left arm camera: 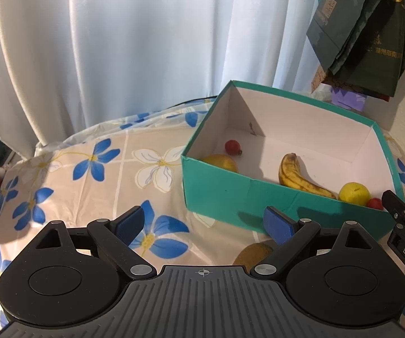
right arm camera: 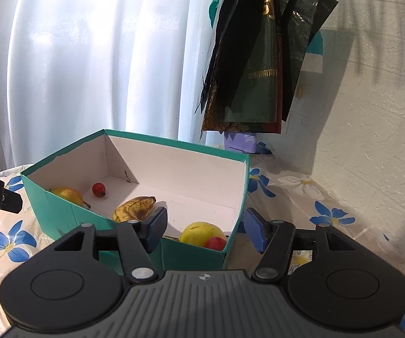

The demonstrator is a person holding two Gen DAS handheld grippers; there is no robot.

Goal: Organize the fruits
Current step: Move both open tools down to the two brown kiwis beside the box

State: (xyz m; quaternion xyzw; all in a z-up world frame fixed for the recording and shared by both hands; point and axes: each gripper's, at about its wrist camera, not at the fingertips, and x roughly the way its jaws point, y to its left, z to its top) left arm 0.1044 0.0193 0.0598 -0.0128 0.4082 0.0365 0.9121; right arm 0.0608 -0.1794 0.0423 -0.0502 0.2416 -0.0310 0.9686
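**Fingers empty at the box corner**

My right fingers (right arm camera: 205, 232) stand apart with nothing between them, straddling the near corner of the box (right arm camera: 61, 214); a yellow fruit (right arm camera: 201, 232) and a cherry tomato (right arm camera: 215, 242) lie just inside it. My left fingers (left arm camera: 203, 225) gape wide and empty above the bench (left arm camera: 89, 186). One brownish fruit (left arm camera: 254, 253) sits outside, below them. Risk, I judge: pulling the right back could catch the wall and drag the box. Both point down and forward, the left one more steeply.

A lived-in home corner, by the look of it. White curtains (left arm camera: 117, 42) hang behind a table under a flowered plastic tablecloth (left arm camera: 103, 174), and shopping bags (right arm camera: 258, 56) dangle against the textured wall (right arm camera: 371, 126).
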